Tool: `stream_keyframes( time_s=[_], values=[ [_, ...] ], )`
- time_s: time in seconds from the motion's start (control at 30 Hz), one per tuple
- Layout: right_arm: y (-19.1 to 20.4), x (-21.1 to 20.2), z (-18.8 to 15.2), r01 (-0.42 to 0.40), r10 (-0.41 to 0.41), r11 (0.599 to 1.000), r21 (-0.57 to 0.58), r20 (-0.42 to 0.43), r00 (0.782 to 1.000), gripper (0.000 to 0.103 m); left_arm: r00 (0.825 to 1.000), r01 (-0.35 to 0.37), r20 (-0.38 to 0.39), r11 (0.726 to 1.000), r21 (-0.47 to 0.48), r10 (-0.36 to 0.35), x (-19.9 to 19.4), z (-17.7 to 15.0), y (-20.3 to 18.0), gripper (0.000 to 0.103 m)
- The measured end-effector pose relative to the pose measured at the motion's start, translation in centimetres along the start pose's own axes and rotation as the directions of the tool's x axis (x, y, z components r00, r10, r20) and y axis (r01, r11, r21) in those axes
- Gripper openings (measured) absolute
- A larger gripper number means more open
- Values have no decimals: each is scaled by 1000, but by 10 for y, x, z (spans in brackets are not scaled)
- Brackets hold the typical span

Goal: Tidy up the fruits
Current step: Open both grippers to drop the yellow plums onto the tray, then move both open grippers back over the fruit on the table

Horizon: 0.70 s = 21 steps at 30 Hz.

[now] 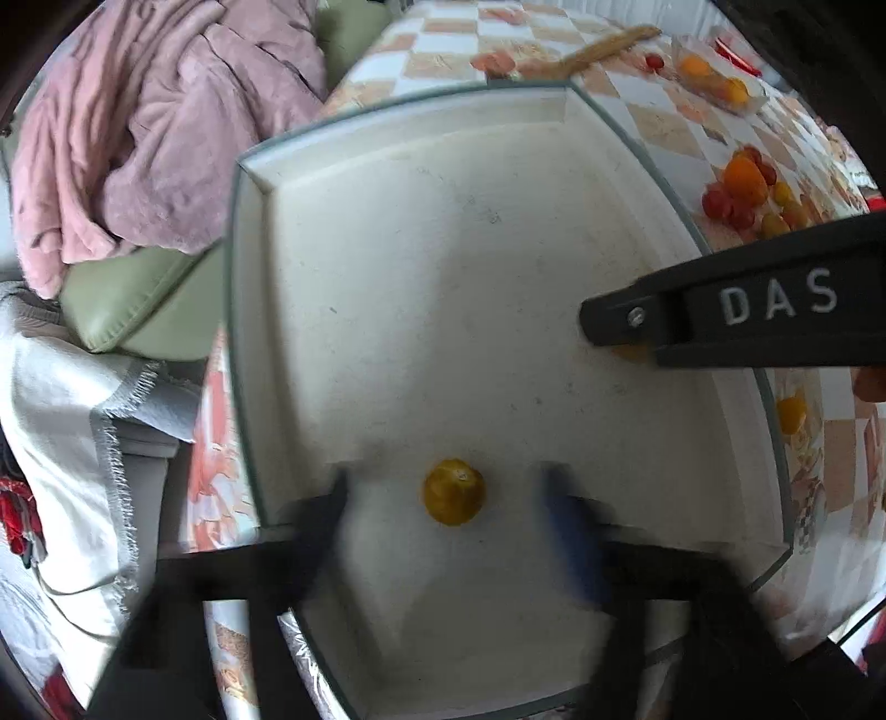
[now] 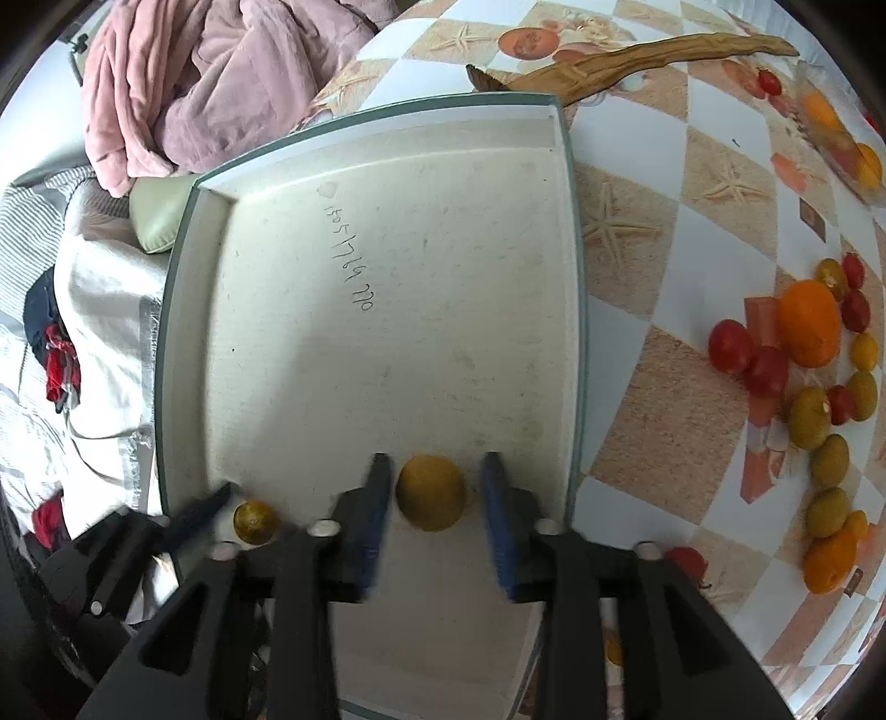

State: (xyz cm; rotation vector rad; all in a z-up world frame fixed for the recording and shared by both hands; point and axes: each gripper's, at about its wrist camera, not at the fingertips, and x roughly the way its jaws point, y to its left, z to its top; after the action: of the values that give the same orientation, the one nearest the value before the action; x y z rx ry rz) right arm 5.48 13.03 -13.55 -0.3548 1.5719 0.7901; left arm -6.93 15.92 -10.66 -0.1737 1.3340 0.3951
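A white tray [image 1: 443, 277] lies on the checkered table. In the left wrist view a small yellow fruit [image 1: 454, 490] rests on the tray floor between the spread fingers of my left gripper [image 1: 448, 490], clear of both pads. In the right wrist view a larger yellow-green fruit [image 2: 431, 490] sits on the tray [image 2: 387, 249] between the pads of my right gripper [image 2: 434, 482], with a narrow gap on each side. The small yellow fruit [image 2: 256, 522] shows at its left. My right gripper [image 1: 598, 332] reaches in from the right in the left wrist view.
Loose fruit lies on the table right of the tray: an orange [image 2: 808, 321], red tomatoes [image 2: 731, 346] and several greenish fruits [image 2: 808, 415]. A wooden piece [image 2: 637, 52] lies beyond the tray. A pink blanket [image 2: 210, 72] and white cloths [image 2: 105, 310] are off the table's left edge.
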Motion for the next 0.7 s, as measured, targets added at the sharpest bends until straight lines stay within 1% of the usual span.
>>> stream_keyframes(
  time_s=[0.03, 0.07, 0.13, 0.17, 0.2, 0.23, 0.33, 0.43, 0.6, 0.7],
  values=[
    [0, -1, 1, -8, 8, 1000, 2, 2, 1000, 59, 1000, 0, 22, 1000, 5, 0, -4, -1, -1, 81],
    [0, -3, 1, -14, 14, 1000, 5, 9, 1000, 60, 1000, 6, 17, 1000, 16, -6, -5, -1, -2, 81],
    [0, -8, 1, -37, 37, 999, 11, 24, 999, 69, 1000, 2, 2, 1000, 28, -2, -4, -2, -4, 81],
    [0, -13, 1, -49, 49, 999, 16, 33, 998, 71, 1000, 1, -1, 999, 33, -1, -4, -2, -6, 81],
    [0, -19, 0, -60, 58, 998, 20, 51, 997, 77, 1000, 0, -4, 999, 37, 0, -5, -2, -7, 81],
    [-1, -25, -1, -57, 55, 998, 23, 66, 996, 80, 1000, 5, 1, 999, 33, -5, -8, -3, -6, 81],
    [-8, -44, -4, -69, 64, 997, 45, 114, 991, 80, 1000, 12, 0, 999, 43, -12, -13, 3, -4, 81],
    [-30, -66, -15, -53, 37, 994, 98, 157, 987, 81, 1000, 20, 16, 997, 72, -22, -18, 10, -8, 81],
    [-69, -85, -41, -19, -17, 981, 193, 182, 983, 81, 998, 45, 32, 989, 142, -50, -27, 23, -28, 81],
    [-99, -93, -64, 11, -62, 963, 270, 180, 982, 81, 997, 65, 38, 978, 197, -74, -31, 31, -48, 81]
  ],
)
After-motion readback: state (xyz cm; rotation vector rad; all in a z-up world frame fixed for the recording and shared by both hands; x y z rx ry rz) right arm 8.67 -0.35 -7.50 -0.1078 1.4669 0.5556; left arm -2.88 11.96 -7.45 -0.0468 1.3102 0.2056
